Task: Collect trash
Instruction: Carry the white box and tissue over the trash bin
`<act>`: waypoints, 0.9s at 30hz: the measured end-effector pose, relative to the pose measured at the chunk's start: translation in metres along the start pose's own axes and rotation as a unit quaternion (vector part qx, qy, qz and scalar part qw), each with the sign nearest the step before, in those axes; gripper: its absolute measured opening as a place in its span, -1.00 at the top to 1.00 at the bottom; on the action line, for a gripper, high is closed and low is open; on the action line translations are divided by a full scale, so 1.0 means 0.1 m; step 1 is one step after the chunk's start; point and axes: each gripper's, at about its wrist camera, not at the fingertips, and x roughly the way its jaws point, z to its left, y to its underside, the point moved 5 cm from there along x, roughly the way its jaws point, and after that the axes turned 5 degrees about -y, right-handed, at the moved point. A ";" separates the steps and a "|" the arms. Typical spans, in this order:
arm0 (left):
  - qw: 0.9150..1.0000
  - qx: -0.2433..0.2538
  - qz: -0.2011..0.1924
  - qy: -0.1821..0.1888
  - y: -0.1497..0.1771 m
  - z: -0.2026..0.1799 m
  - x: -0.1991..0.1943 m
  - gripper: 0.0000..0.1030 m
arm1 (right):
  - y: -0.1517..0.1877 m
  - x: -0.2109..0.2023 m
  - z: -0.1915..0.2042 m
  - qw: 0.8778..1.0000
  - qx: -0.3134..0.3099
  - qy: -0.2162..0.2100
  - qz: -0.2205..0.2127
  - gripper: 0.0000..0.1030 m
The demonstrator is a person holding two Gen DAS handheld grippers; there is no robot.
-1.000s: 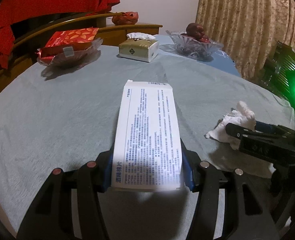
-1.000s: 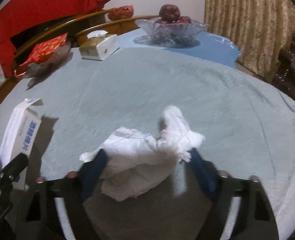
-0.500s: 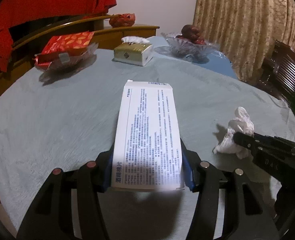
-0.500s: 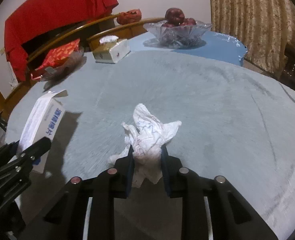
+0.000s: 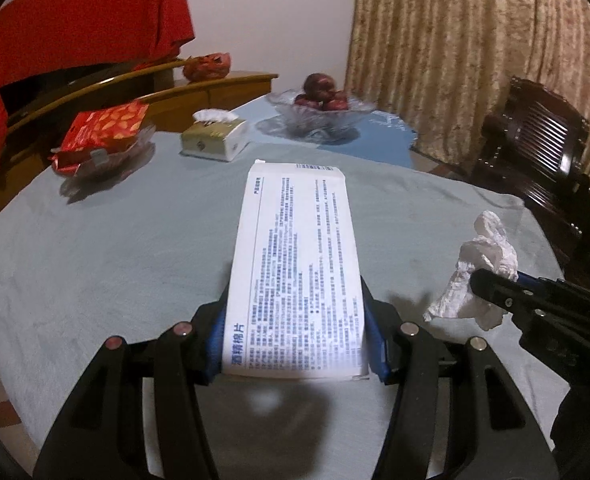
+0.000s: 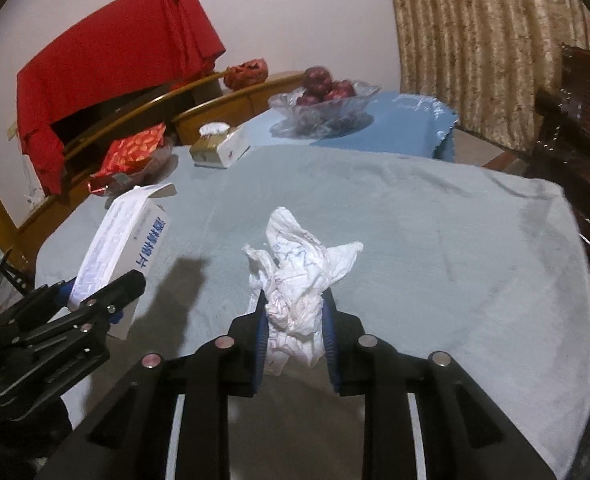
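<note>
1. White printed carton [image 5: 297,264]: clamped between the blue pads of the left gripper [image 5: 297,340], long axis pointing away from the camera, held above the grey-blue tablecloth [image 5: 95,248]. From the right wrist view the same carton [image 6: 127,236] shows an open end flap.
2. Crumpled white tissue [image 6: 295,276]: pinched between the pads of the right gripper [image 6: 295,328], lifted clear of the cloth; faint blue marks show on it. In the left wrist view the tissue [image 5: 475,276] sticks out past the right gripper's tips.
3. Both grippers are side by side over the near part of the table, each closed on its piece of trash.
4. Far edge of the table: a tissue box [image 5: 215,138], a red packet [image 5: 103,128] on a clear dish, and a glass bowl of dark red fruit [image 5: 323,110].
5. Surroundings: patterned curtain [image 5: 475,60], dark wooden chair [image 5: 543,152], red cloth [image 6: 111,64] draped over wooden furniture.
</note>
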 end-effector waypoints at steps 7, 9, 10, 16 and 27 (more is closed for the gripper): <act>0.999 0.010 -0.011 0.028 0.03 -0.41 -0.37 -0.04 | 0.09 -0.61 -0.21 1.000 0.007 0.016 -0.024 0.52; 0.999 0.016 -0.014 0.035 0.05 -0.53 -0.45 -0.04 | 0.12 -0.77 -0.29 0.999 0.014 0.020 -0.029 0.52; 0.999 0.020 -0.016 0.041 0.06 -0.62 -0.52 -0.04 | 0.15 -0.84 -0.31 0.999 0.015 0.022 -0.032 0.52; 0.997 0.040 -0.022 0.068 0.14 -1.01 -0.80 -0.04 | 0.24 -1.31 -0.51 0.998 0.027 0.034 -0.052 0.52; 0.989 0.078 -0.037 0.119 0.29 -1.75 -1.20 -0.04 | 0.46 -2.07 -1.01 0.992 0.049 0.084 -0.083 0.52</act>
